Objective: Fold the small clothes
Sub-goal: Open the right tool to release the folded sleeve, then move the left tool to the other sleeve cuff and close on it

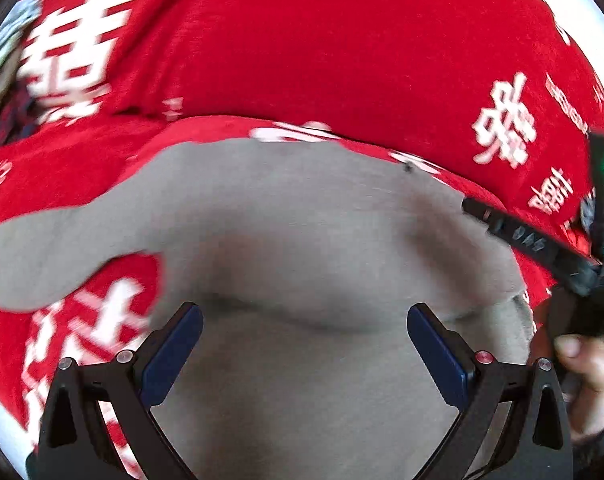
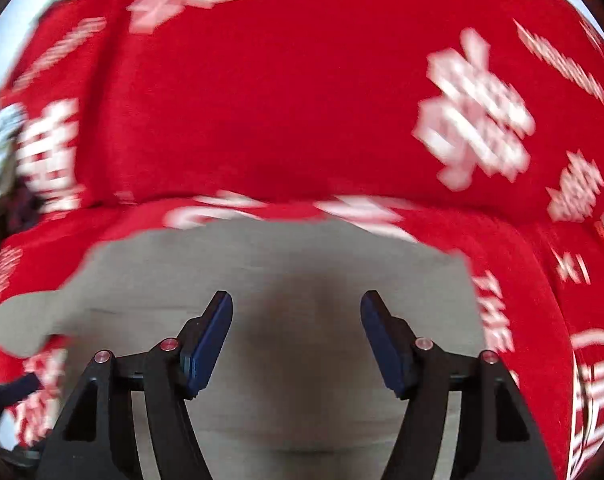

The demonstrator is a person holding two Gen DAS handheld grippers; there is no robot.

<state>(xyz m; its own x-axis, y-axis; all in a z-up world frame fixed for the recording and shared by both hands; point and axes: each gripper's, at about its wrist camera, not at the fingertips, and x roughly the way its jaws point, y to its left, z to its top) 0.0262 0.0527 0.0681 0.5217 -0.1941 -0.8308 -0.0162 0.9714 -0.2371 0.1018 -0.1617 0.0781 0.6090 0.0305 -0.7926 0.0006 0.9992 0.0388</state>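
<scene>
Grey garment (image 1: 302, 240) on red printed cloth (image 1: 302, 40) — both grippers' fingers (image 1: 177, 352) (image 2: 209, 340) spread apart, gripping nothing.

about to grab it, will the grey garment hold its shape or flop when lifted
Probably floppy: the grey garment already lies in soft folds and dips on the red printed cloth. It looks thin and likely light. Both the left gripper and right gripper are open above it.
</scene>
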